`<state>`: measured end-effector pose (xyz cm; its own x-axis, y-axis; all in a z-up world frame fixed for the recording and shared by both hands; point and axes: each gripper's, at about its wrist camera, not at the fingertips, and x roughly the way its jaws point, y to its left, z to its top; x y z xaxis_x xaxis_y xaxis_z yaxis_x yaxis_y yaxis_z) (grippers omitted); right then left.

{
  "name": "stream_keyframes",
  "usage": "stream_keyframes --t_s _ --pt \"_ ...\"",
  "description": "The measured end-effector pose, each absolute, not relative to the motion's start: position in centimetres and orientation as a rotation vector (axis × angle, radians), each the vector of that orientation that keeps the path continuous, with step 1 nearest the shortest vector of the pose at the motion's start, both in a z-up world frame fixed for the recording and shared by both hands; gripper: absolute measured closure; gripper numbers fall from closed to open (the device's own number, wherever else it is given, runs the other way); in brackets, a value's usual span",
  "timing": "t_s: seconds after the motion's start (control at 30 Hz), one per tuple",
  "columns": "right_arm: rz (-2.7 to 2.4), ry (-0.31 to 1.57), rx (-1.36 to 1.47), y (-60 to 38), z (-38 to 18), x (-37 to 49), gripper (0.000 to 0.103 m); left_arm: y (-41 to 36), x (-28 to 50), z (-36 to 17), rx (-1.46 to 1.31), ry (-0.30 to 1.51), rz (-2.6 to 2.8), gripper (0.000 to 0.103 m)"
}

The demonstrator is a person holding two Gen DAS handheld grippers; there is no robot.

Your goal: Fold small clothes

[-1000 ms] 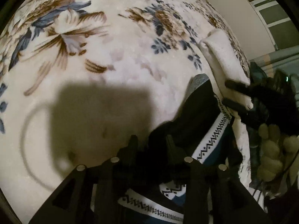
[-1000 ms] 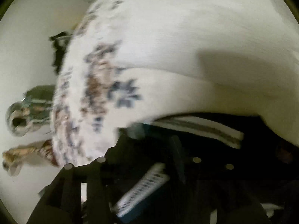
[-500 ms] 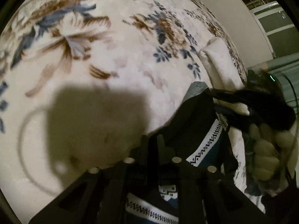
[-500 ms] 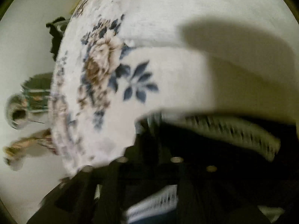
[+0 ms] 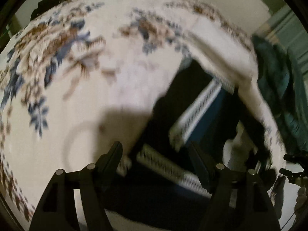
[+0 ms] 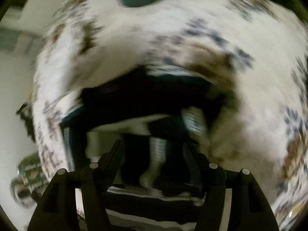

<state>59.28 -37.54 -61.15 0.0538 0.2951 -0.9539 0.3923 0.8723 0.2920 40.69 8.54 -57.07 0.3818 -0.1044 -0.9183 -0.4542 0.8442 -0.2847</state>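
The left gripper point(image 5: 156, 150) and the right gripper point(image 6: 153, 148) both stand with fingers spread apart, gripping nothing. Just beyond them the dark garment point(image 5: 188, 100) with white patterned bands lies rumpled on the floral blanket point(image 5: 80, 61), blurred in both views

**Floral blanket and its surroundings**

A cream blanket point(image 5: 119, 80) printed with blue and brown flowers covers the surface. A teal cloth point(image 5: 277, 80) lies heaped at its right edge. In the right wrist view, a blurred shiny object point(image 6: 25, 181) sits beside the blanket.
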Motion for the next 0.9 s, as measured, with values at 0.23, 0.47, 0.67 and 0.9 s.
stream_keyframes --t_s 0.23,0.47,0.67,0.9 --pt "-0.044 1.618 0.564 -35.4 -66.5 57.7 0.101 5.3 39.2 -57.8 -0.565 1.216 0.244 0.034" --pt "0.136 1.328 0.516 -33.6 -56.5 57.2 0.101 4.3 38.5 -55.3 -0.546 1.145 0.258 0.034" --pt "0.035 1.586 0.488 -38.3 -63.7 57.3 0.064 3.2 37.5 -55.6 -0.566 1.153 0.238 0.034" --pt "-0.099 1.492 0.782 -47.2 -63.2 55.0 0.054 0.4 36.6 -55.6 -0.515 1.175 0.105 0.034"
